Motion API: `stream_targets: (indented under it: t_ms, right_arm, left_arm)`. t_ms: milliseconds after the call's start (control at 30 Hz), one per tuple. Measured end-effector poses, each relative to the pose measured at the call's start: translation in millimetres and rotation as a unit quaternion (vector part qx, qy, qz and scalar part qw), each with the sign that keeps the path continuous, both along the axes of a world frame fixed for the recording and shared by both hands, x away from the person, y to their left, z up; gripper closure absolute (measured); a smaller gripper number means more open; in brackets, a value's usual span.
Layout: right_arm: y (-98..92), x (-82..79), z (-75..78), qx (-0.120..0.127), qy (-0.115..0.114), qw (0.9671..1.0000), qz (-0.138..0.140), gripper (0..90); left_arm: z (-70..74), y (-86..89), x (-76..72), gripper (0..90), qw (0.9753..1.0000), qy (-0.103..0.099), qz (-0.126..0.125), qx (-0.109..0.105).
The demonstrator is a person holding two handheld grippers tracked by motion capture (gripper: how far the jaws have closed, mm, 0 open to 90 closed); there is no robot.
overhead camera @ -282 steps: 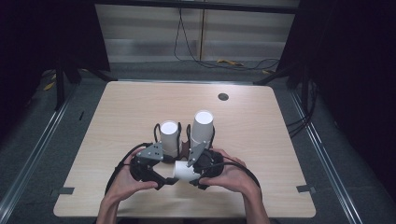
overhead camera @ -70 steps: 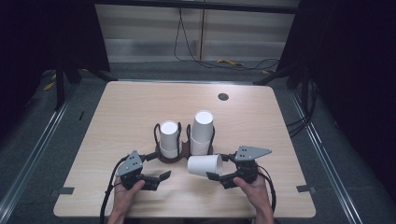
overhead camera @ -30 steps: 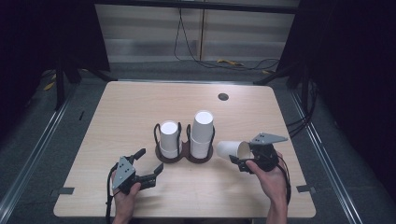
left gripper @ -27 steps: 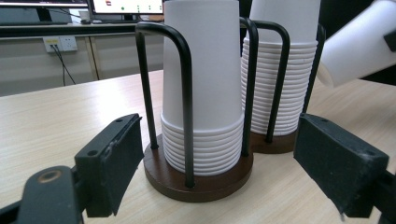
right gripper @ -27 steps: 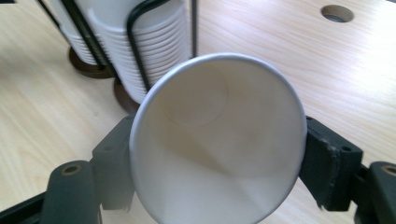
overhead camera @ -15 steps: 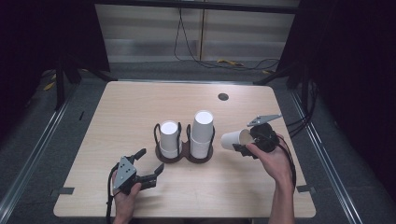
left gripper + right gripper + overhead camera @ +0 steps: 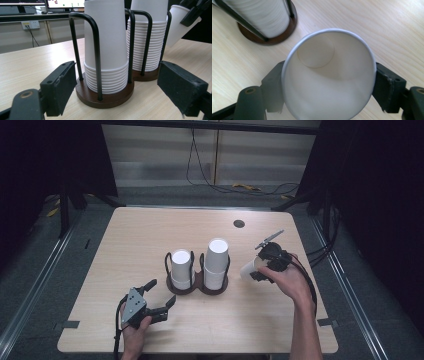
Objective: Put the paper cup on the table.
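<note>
A dark wooden holder [image 7: 197, 287] with black wire loops stands mid-table and carries two stacks of upside-down white paper cups, a shorter left stack [image 7: 181, 267] and a taller right stack [image 7: 217, 260]. To its right, my right gripper [image 7: 260, 267] is shut on a single white paper cup [image 7: 248, 269], held tilted above the table. The right gripper view looks into that cup [image 7: 329, 75], with a jaw pressed on each side. My left gripper [image 7: 162, 292] rests open at the front left, facing the shorter stack [image 7: 107, 42], which stands just beyond its spread jaws.
A small dark round disc [image 7: 239, 223] lies near the table's far edge. In the left gripper view the taller stack [image 7: 150, 32] and the held cup [image 7: 178, 25] show behind the near stack. Cables trail on the floor beyond the table.
My right gripper carried the single cup from the front middle out to the right of the holder, raising and tilting it. The left gripper drew back to the front left and stayed open.
</note>
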State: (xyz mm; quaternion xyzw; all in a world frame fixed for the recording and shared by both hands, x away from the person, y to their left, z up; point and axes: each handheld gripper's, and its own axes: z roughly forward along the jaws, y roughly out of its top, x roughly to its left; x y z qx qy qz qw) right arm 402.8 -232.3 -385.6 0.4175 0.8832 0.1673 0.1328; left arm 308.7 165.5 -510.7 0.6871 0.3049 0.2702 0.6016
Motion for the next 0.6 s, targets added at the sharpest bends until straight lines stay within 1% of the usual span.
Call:
stream_targets:
  t_ms: [33,67,133,233,267,400,500,533,600]
  right_arm:
    - [1.4,2.6,-1.1,-0.007,0.004,1.0,0.004,23.8]
    - [3.3,5.0,-2.2,-0.014,0.012,0.9998,0.004,23.7]
    - [6.2,9.7,-5.7,-0.033,0.019,0.9993,0.003,23.6]
    - [8.5,15.3,-12.5,-0.048,0.037,0.9981,0.004,23.3]
    - [8.1,17.0,-13.9,-0.053,0.039,0.9979,0.003,23.3]
    - [6.3,20.3,-14.1,-0.059,0.052,0.9969,-0.001,22.9]
    - [5.5,21.0,-12.6,-0.06,0.057,0.9966,-0.004,22.7]
    - [5.4,21.5,-12.9,-0.064,0.057,0.9964,-0.002,22.6]
    - [6.9,22.9,-14.5,-0.075,0.064,0.9951,-0.004,22.3]
  left_arm:
    - [0.0,-0.5,0.0,15.7,1.0,0.001,0.003,0.0]
    - [0.1,-0.1,0.4,15.7,1.0,0.003,0.001,0.0]
    - [0.1,0.1,0.5,15.7,1.0,0.004,0.001,-0.001]
    - [0.0,0.0,0.3,15.7,1.0,0.003,0.001,0.0]
    - [0.0,0.0,0.4,15.7,1.0,0.002,-0.001,-0.002]
    - [-0.1,0.8,0.6,15.7,1.0,0.005,0.003,-0.006]
    - [-0.1,0.8,0.6,15.7,1.0,0.004,0.003,-0.005]
    - [-0.1,0.5,0.4,15.7,1.0,0.003,0.001,-0.004]
    - [-0.1,0.5,0.3,15.7,1.0,0.002,0.001,-0.003]
